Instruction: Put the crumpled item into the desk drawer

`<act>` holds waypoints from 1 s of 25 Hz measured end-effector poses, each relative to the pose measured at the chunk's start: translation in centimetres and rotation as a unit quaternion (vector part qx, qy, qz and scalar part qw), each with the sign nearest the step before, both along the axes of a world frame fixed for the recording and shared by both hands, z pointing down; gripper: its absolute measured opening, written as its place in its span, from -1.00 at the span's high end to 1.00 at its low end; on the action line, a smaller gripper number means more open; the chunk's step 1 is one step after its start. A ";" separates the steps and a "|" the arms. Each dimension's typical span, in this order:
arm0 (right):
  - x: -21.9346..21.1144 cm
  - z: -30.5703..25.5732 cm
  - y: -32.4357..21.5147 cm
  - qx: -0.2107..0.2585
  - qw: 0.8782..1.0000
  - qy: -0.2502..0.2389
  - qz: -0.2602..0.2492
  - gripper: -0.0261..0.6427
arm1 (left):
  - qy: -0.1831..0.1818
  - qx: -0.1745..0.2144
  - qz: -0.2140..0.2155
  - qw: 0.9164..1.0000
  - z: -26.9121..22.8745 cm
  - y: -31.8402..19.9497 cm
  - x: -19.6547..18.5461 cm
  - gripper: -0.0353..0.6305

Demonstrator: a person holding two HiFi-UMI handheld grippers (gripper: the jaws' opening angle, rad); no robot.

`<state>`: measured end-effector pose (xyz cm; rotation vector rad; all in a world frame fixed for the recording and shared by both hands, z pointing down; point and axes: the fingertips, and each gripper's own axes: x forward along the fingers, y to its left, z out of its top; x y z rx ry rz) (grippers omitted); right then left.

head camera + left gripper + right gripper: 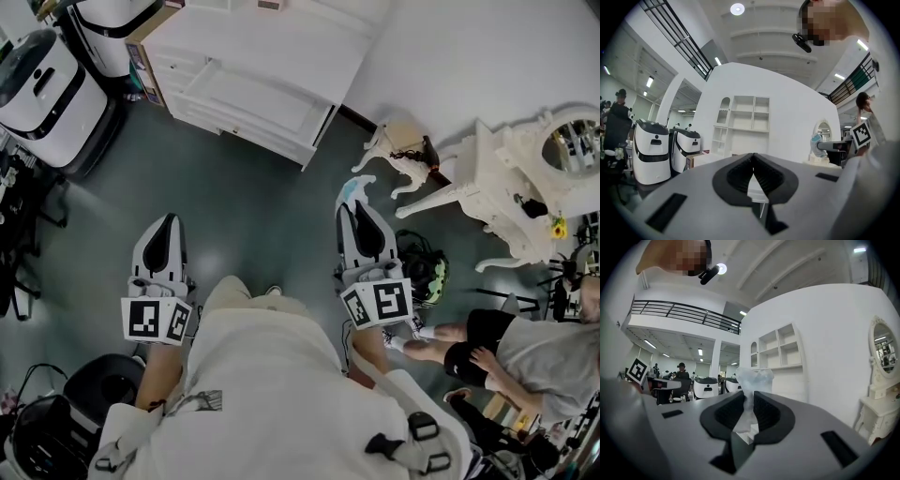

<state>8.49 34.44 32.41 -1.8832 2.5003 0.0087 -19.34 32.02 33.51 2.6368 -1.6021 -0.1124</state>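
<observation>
— Right gripper view first: what is the right claw (749, 397) doing?

— Pinching the wad (753, 377). Its pads are closed on the wad's lower part, and the pale, crinkled top stands out past the tips. The head view agrees: the wad (353, 190) pokes out just ahead of that claw (357, 208).

— Why hold it by the bottom like that?

— My guess is that a light, springy thing is safest nipped deep between the pads. Only the loose top can flop, so it shouldn't slip on the way.

— And the left claw (753, 157)?

— Pressed together on nothing. In the head view the left claw (169, 222) sits beside the right one, both pointing level, well above the floor (253, 206). I'd say it's left free for the drawer.

— Where is the desk from the claws?

— The desk (281, 52) lies ahead of both, well apart from the tips and nearer the left claw's line than the right's. What may be a drawer (246, 98), pulled out, shows on its front. I can't be sure of that.

— So the wad is nowhere near going in?

— Not yet. It's in the right claw, in the air, with bare floor between it and the desk. The vanity (492, 183) stands off to the right claw's right and isn't the target, as I read it.

— What does the next move want?

— Probably a walk forward with the pinch firm, and the left claw on the drawer front if it needs opening.
</observation>
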 end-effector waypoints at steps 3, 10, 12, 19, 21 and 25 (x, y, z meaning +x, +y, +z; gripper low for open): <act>1.5 1.3 -0.4 -0.014 1.000 -0.006 -0.002 0.70 | -0.002 -0.016 0.000 1.000 1.4 0.0 1.5 0.85; 1.8 2.1 -4.5 -0.029 0.999 0.000 -0.016 0.70 | -0.003 -0.028 0.007 1.000 2.3 -4.3 2.9 0.85; 1.9 2.2 -6.4 -0.031 0.999 0.002 -0.016 0.70 | 0.000 -0.028 0.014 1.000 2.4 -6.5 3.5 0.85; 1.8 1.8 -16.5 -0.047 0.999 0.000 -0.003 0.70 | 0.008 -0.018 0.034 0.999 1.2 -18.4 4.1 0.85; 1.6 1.2 -20.0 -0.045 0.999 0.000 0.000 0.70 | 0.005 -0.016 0.041 0.999 0.7 -22.0 4.3 0.85; 1.2 0.0 -26.0 -0.041 0.999 -0.003 0.014 0.70 | 0.004 -0.019 0.065 0.998 0.4 -28.4 4.8 0.85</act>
